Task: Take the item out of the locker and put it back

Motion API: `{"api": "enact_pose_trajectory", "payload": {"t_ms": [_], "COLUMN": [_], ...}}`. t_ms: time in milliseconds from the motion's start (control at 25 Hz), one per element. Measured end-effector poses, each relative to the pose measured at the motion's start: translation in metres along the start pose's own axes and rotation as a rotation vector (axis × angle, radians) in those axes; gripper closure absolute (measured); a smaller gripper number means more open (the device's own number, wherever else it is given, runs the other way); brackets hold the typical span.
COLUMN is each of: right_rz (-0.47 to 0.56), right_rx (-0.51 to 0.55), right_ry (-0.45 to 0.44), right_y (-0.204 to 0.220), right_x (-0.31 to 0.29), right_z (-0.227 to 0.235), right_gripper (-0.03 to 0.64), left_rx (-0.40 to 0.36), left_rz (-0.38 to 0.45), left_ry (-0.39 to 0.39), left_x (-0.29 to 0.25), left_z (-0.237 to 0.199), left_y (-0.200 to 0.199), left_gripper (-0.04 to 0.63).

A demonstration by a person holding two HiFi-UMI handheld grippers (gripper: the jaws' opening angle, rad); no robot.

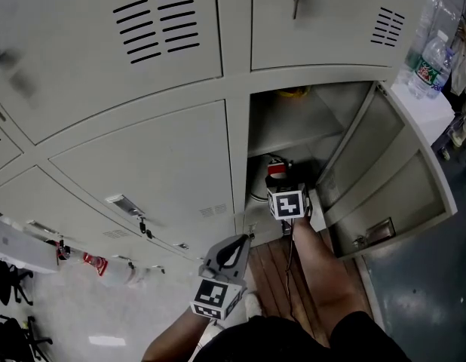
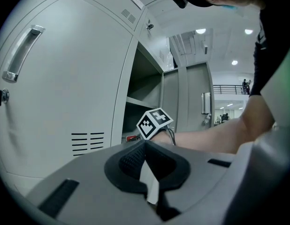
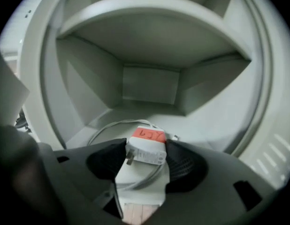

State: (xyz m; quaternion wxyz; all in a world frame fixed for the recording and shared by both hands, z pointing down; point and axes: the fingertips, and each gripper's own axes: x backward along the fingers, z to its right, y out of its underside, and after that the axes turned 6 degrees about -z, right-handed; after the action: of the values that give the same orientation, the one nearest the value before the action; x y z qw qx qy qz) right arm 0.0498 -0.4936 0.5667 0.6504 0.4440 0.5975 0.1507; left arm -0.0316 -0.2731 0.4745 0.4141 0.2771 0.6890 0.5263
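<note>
Down on the floor of the open grey metal locker [image 3: 206,123], a white plastic charger brick with an orange label [image 3: 147,150] is straddled by the right gripper [image 3: 146,146], jaws apart, not clamped yet. Light, rigid, slick-ish: probably best pinched across its flat sides, white cable [image 3: 107,128] left trailing. Left gripper [image 2: 145,144] is kept closed, empty.

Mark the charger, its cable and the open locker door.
charger [image 3: 147,150], right gripper view, white body below the red label.
cable [image 3: 110,124], right gripper view, loop on the locker floor left of the charger.
locker door [image 1: 399,164], head view, inner face.
</note>
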Motion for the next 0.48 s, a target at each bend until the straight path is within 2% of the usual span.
{"api": "enact_pose_trajectory", "payload": {"t_ms": [480], "right_rz": [0.15], "right_rx": [0.033], "right_ry": [0.04], "right_y": [0.0], "right_x": [0.061], "right_z": [-0.003], "right_gripper": [0.356], "left_rx": [-0.005], "left_rz": [0.007], "left_ry": [0.032], "left_x": [0.023], "left_z": [0.019], "left_y": [0.003], "left_gripper": [0.592]}}
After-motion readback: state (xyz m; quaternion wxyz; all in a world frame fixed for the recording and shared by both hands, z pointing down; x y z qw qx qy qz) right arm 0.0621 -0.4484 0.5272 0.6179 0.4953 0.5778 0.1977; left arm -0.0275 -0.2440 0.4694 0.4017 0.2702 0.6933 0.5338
